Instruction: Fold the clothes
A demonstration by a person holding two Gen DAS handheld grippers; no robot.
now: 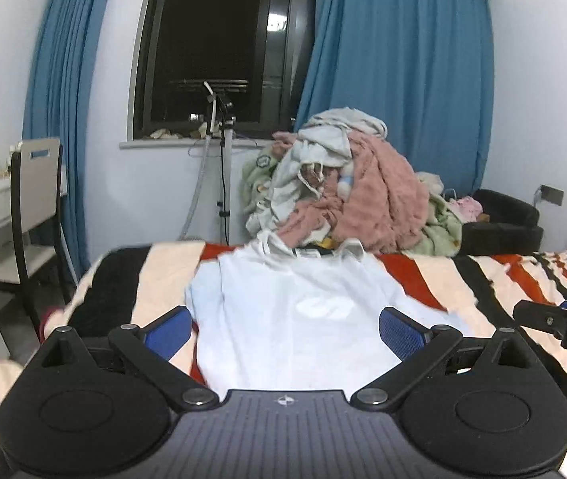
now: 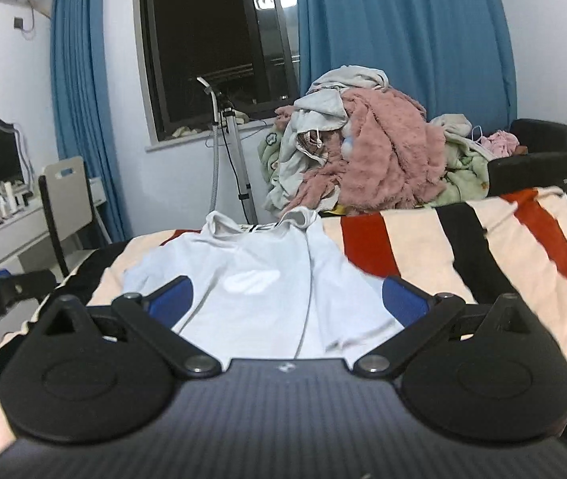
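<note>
Both hand-held grippers, left hand-held gripper and right hand-held gripper, agape over white shirt.

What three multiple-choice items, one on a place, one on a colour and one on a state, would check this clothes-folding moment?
1. Where does the white shirt lie?
A. on the chair
B. on the striped blanket
C. on the windowsill

2. What colour are the curtains?
A. blue
B. yellow
C. grey

3. How do the left gripper and the right gripper stand?
A. both shut on the shirt
B. one open, one shut
C. both open, holding nothing

Answers:
1 B, the shirt is spread flat on the red, black and cream stripes in both views.
2 A, blue cloth hangs on both sides of the dark window.
3 C, each pair of blue pads stands wide apart with the shirt showing between them.
</note>
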